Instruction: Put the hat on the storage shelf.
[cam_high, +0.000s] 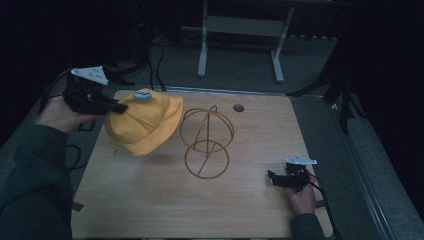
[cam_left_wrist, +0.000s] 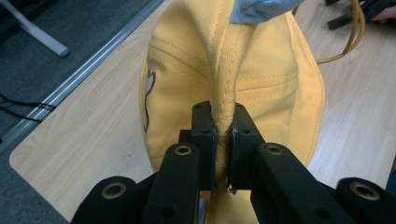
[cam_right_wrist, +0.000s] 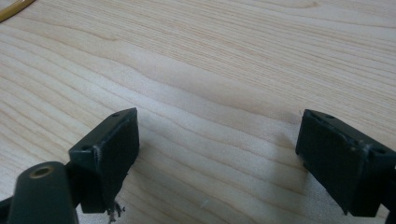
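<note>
A yellow bucket hat (cam_high: 145, 122) hangs in the air over the table's left part, pinched at a fold by my left gripper (cam_high: 116, 106). In the left gripper view the black jaws of that gripper (cam_left_wrist: 223, 130) press the hat's (cam_left_wrist: 261, 79) seam between them, and a pale blue tag (cam_left_wrist: 261, 9) shows at its top. A yellow wire hat stand (cam_high: 206, 142) rests on the table just right of the hat, apart from it. My right gripper (cam_high: 272, 177) lies low on the table at the right front; its jaws (cam_right_wrist: 217, 149) stand wide apart over bare wood.
The wooden table (cam_high: 250, 200) has a round cable hole (cam_high: 238, 107) at the back. Cables (cam_high: 155, 65) trail on the floor behind the left side. A white desk frame (cam_high: 240, 35) stands beyond the table. A grey rail (cam_high: 360, 165) runs along the table's right edge.
</note>
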